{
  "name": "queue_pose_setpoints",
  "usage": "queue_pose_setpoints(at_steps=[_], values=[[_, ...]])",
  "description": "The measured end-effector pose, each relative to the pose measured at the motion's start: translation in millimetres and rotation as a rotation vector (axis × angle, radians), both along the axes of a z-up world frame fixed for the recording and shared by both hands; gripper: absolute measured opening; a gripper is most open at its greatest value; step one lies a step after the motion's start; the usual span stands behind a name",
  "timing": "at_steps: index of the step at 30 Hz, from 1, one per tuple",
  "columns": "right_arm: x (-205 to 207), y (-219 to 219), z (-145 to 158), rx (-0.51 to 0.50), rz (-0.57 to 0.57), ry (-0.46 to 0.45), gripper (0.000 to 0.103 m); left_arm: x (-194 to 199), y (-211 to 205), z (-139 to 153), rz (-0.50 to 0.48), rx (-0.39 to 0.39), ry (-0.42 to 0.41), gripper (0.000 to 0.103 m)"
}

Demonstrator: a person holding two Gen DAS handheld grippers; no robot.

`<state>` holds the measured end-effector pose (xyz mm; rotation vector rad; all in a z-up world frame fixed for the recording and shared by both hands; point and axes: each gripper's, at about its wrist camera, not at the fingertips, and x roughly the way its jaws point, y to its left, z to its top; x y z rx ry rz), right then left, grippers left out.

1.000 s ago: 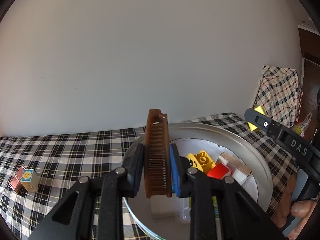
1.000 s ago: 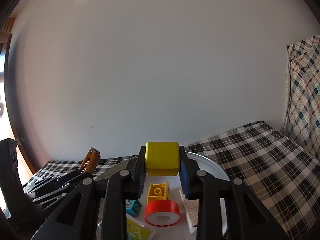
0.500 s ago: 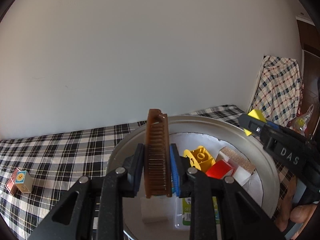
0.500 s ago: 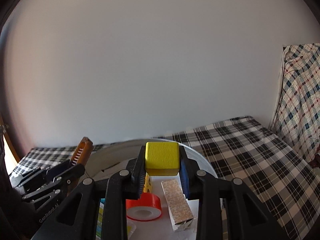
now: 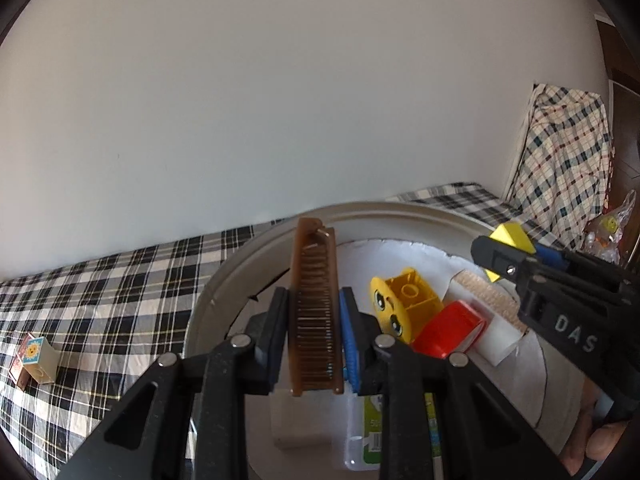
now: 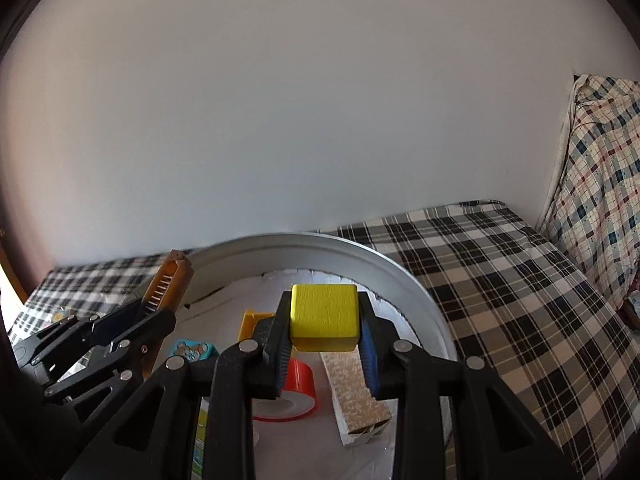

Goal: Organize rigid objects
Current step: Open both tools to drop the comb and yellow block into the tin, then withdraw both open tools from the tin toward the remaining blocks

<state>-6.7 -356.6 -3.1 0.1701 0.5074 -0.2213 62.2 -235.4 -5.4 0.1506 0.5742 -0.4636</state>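
Note:
My left gripper is shut on a brown comb held upright over the near left part of a big round metal basin. My right gripper is shut on a yellow block above the basin. In the basin lie a yellow toy brick with a face, a red tape roll, a patterned long box and a small blue toy. From the left wrist view the right gripper enters at the right; from the right wrist view the left gripper with the comb sits at the left.
The basin rests on a black-and-white checked cloth. A small picture cube lies on the cloth far left. A checked pillow leans at the right by a white wall. A green-labelled clear container lies under my left fingers.
Both grippers have sunk and moved forward over the basin, still holding the comb and the yellow block. The basin fills more of both views, and the right gripper is closer to the left.

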Motion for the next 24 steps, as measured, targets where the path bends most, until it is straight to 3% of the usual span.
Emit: queue_pose_setpoints(at_steps=[9,10,11,12,13,14,15,24], values=[[3,-3,-1,0.034,0.019,0.021,0.032,1,2,-2,0.017,0.014,0.010,0.025],[2,-3,0,0.045,0.021,0.013,0.032,-1,3,0,0.024,0.009,0.003,0.035],[0,-3,1,0.055,0.022,-0.002,0.033,-1,4,1,0.029,0.007,0.000,0.060],[0,-3,2,0.061,0.021,-0.008,0.043,-4,5,4,0.039,-0.004,-0.012,0.072],[-1,-5,3,0.070,0.016,-0.018,0.062,-8,8,8,0.052,-0.022,-0.035,0.094],[-3,-6,4,0.077,0.008,-0.032,0.071,-11,11,11,0.065,-0.035,-0.057,0.102],[-7,-7,7,0.082,-0.007,-0.059,0.078,-15,13,15,0.076,-0.047,-0.089,0.103],[-39,-25,22,0.152,-0.097,-0.287,0.082,-17,26,16,0.105,-0.038,-0.104,0.103]])
